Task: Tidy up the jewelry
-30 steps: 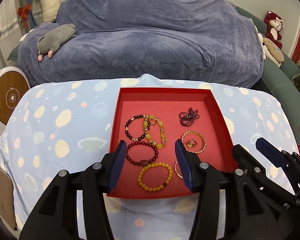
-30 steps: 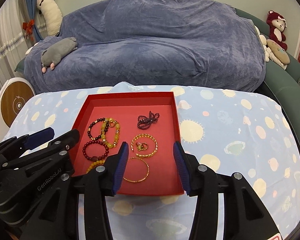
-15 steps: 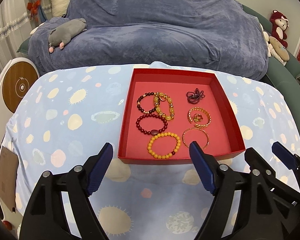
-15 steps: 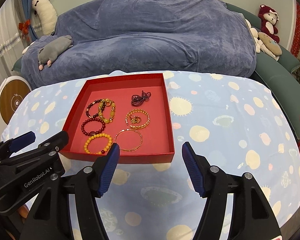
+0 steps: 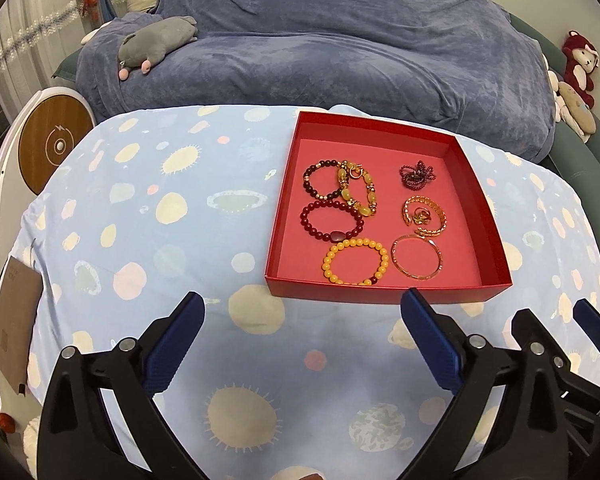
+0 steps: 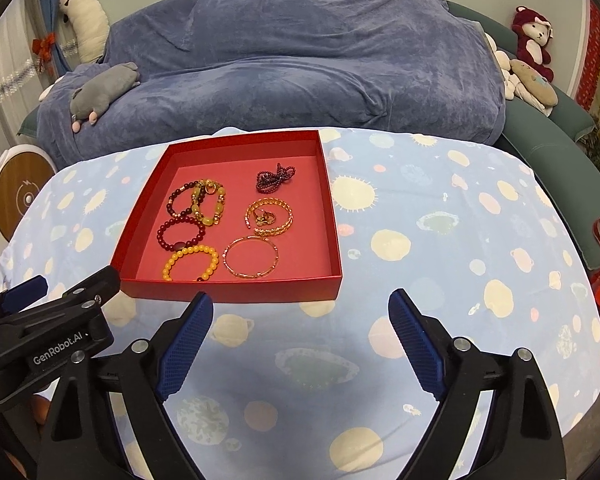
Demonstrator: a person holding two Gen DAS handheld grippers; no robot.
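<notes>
Both of my grippers hang wide open over the cloth, just near of the jewelry tray.

My left gripper (image 5: 303, 330) and right gripper (image 6: 300, 326) hold nothing, blue pads spread apart above the pale blue sun-patterned tablecloth (image 5: 148, 216). The shallow square red cardboard tray (image 6: 332, 216) sits beyond them, holding all the pieces. On its left side I see a dark brown beaded bracelet (image 5: 320, 179) touching a yellow-green stone bracelet (image 5: 358, 194), then a dark red beaded bracelet (image 5: 332, 222) and, nearest, a yellow beaded bracelet (image 5: 355, 261). On its right side lie a bunched purple bead string (image 5: 417, 175), a gold chain bracelet (image 5: 425, 216) and a thin gold bangle (image 5: 417, 257).
</notes>
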